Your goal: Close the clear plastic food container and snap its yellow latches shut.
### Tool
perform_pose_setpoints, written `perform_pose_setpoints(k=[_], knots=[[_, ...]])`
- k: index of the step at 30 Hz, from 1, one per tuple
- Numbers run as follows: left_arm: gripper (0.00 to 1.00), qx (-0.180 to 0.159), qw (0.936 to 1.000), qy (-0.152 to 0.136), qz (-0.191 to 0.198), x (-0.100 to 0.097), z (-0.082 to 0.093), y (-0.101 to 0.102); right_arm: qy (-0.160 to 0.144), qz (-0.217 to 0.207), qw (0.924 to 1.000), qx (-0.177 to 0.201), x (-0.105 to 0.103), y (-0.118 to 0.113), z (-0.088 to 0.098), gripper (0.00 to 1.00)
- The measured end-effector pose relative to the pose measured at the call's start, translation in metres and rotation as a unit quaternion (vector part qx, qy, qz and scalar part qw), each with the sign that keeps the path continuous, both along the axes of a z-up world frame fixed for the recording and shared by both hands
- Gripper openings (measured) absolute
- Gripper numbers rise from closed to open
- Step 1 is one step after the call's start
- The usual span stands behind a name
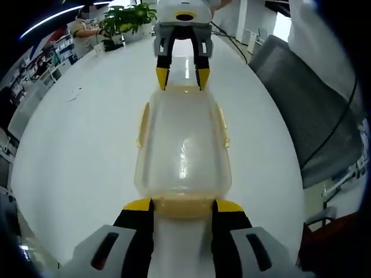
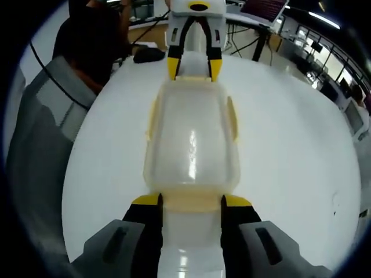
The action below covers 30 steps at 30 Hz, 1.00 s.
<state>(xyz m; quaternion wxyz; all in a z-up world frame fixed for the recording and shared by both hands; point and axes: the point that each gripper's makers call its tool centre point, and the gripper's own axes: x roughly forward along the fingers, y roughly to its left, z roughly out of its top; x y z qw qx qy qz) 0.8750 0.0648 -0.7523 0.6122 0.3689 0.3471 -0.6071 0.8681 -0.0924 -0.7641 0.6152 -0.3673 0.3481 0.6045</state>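
The clear plastic food container lay on the white table, running up the centre of the left gripper view, and it sat the same way down the middle of the right gripper view, lid already down on the tub as far as I could judge. I had my left gripper at the near short end, its two jaws standing apart to either side of the yellow end latch at the bottom of that frame, tips level with the rim but clamped on nothing. My right gripper did the same at the opposite end, jaws spread and straddling its own latch; in the left gripper view it showed at the top centre. Two more yellow latches ran along the long sides, and I could not tell whether any of the four were snapped home. I judged the box light and empty, so it would skate on that smooth glossy top unless both ends were braced at once. The thin walls looked springy rather than stiff, and slick, so squeezing the body seemed a poor idea; the latch tabs and the firm rim beneath them were the places to press. An office chair stood at the right of the left gripper view.
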Motion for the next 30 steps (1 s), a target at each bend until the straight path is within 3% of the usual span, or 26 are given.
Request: perform_pose_setpoints(k=[5,20,30], knots=[[0.32,0.005,1.0,-0.006,0.001,0.0,0.006,0.002,-0.006,0.004,1.0,0.002,-0.003,-0.001,0.013,0.35],[0.32,0.005,0.9999,-0.015,0.003,-0.009,0.052,-0.018,-0.005,0.018,0.9997,0.014,-0.012,-0.023,0.058,0.35],[0.32,0.002,0.9997,-0.025,0.005,-0.012,0.07,-0.052,-0.01,0.019,0.9997,0.01,-0.015,-0.054,0.07,0.35]])
